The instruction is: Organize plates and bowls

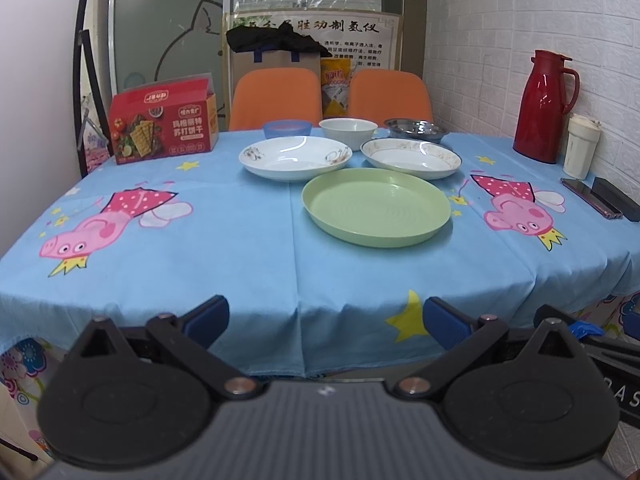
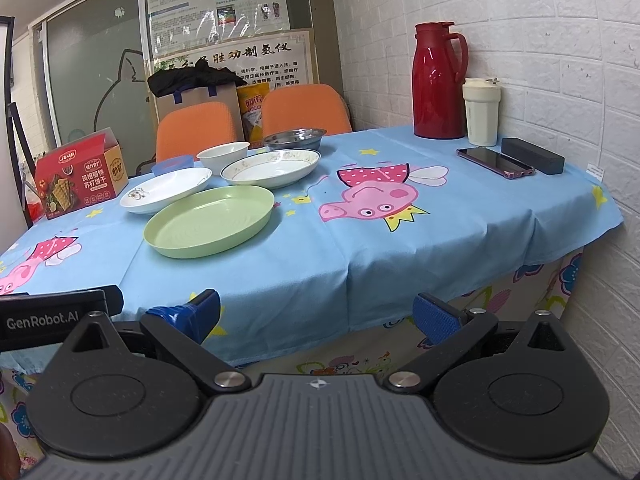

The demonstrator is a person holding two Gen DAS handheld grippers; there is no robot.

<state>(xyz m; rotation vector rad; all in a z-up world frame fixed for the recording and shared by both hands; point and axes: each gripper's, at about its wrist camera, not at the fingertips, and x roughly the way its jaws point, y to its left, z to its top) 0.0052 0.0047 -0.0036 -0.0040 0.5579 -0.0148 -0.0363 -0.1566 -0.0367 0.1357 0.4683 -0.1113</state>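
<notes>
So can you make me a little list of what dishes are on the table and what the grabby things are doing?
plates: green plate, two white plates
bowls: blue bowl, white bowl, metal bowl
stacked: nothing yet
left gripper: jaws open, empty
right gripper: jaws open, empty

I hold my left gripper [image 1: 326,320] and right gripper [image 2: 316,316] level, side by side, each with jaws spread wide and gripping nothing.
</notes>
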